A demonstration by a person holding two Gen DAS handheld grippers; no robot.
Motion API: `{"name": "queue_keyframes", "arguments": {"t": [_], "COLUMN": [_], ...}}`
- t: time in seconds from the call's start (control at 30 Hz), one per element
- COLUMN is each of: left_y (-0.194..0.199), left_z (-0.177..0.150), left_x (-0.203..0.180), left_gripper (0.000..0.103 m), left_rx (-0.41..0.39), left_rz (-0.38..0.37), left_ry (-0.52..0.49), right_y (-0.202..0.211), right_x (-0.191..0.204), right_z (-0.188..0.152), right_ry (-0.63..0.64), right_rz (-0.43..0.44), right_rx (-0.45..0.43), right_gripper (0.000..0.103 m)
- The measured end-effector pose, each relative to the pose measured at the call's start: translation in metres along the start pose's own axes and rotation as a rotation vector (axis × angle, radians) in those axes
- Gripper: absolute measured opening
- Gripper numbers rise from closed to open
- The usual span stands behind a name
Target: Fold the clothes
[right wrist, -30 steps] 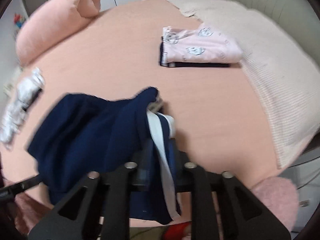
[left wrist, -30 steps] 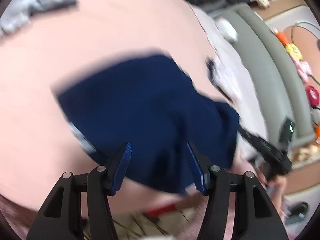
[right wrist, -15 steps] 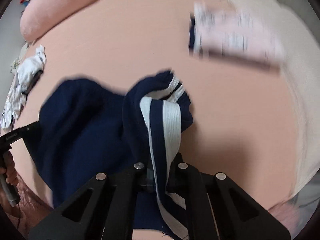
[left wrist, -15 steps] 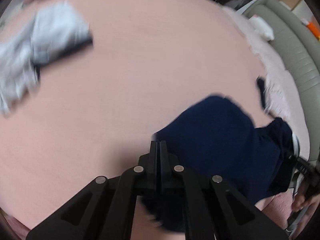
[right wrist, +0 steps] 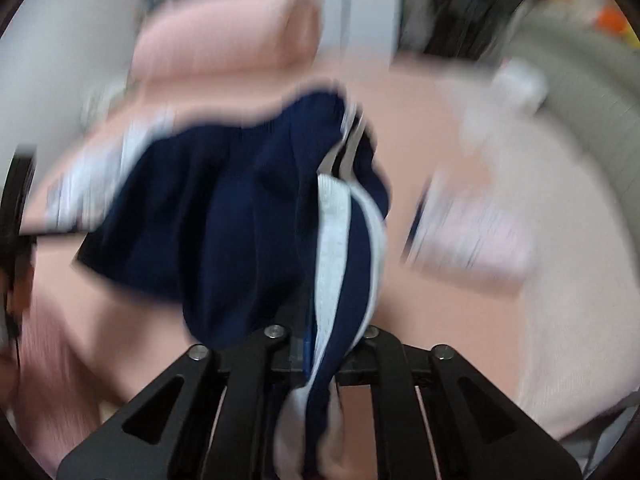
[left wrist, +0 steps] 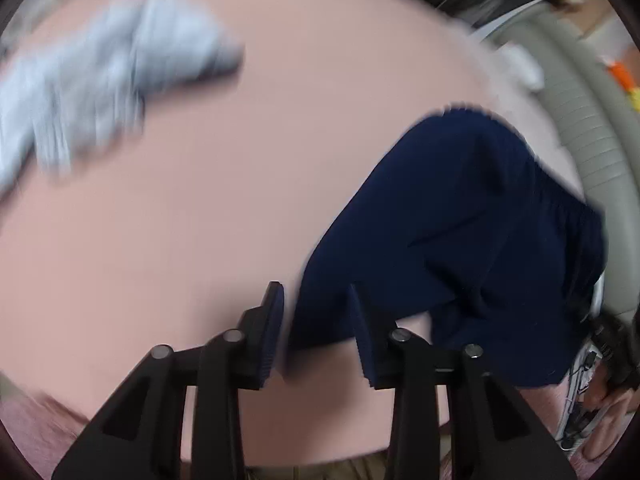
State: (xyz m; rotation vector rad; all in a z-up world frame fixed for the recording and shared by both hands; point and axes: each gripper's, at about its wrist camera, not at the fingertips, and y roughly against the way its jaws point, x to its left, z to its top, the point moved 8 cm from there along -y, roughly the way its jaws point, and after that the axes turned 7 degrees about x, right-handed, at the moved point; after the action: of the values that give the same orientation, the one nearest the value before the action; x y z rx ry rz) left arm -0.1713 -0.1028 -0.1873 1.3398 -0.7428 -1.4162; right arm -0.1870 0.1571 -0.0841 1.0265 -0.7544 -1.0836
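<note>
We have the dark navy garment with white side stripes (right wrist: 248,216) pinched in our right gripper (right wrist: 320,344), whose jaws are closed on the striped edge so that the cloth hangs up off the round salmon-pink bed sheet (left wrist: 248,184) and drapes over the tool; we judge this lift is meant to shake the piece out and find an edge before folding. Our left gripper (left wrist: 316,332) stands with its blue-padded jaws partly apart and nothing between them, the garment's near corner just ahead of the gap, likely so it can take a second hold. A crumpled grey-and-white piece of clothing (left wrist: 108,80) lies well apart on the far left of the sheet, and a folded pink printed garment (right wrist: 472,236) rests to the right, blurred. Half a second ago the left jaws were pressed together; now they have opened. The right camera has tipped upward, bringing the rolled pink bolster (right wrist: 228,40) into sight.
</note>
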Motion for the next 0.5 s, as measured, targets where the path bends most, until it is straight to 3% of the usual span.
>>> {"name": "queue_keyframes", "arguments": {"t": [0.07, 0.1, 0.13, 0.2, 0.33, 0.4, 0.5], "left_y": [-0.026, -0.038, -0.038, -0.035, -0.036, -0.040, -0.069], "left_z": [-0.015, -0.022, -0.018, -0.004, 0.040, 0.063, 0.072], "left_x": [0.014, 0.021, 0.016, 0.007, -0.019, -0.038, -0.050], "left_gripper": [0.037, 0.041, 0.044, 0.052, 0.053, 0.063, 0.063], "left_rx": [0.064, 0.094, 0.073, 0.027, -0.041, -0.059, 0.033], "left_rz": [0.011, 0.017, 0.030, 0.039, 0.013, -0.005, -0.001], "left_ry": [0.018, 0.026, 0.002, -0.035, -0.075, -0.088, -0.083], "right_y": [-0.050, -0.063, -0.067, -0.065, -0.060, -0.070, -0.103], "right_x": [-0.006, -0.011, -0.014, -0.021, -0.036, -0.046, -0.067], "right_z": [-0.041, -0.054, -0.059, -0.055, -0.045, -0.039, -0.041], "right_ry": [-0.053, -0.087, -0.121, -0.185, -0.307, -0.348, -0.396], "right_rz": [-0.002, -0.001, 0.011, 0.025, 0.048, 0.033, 0.036], "right_rx": [0.201, 0.245, 0.250, 0.212, 0.137, 0.137, 0.212], "right_gripper": [0.008, 0.009, 0.011, 0.033, 0.039, 0.061, 0.065]}}
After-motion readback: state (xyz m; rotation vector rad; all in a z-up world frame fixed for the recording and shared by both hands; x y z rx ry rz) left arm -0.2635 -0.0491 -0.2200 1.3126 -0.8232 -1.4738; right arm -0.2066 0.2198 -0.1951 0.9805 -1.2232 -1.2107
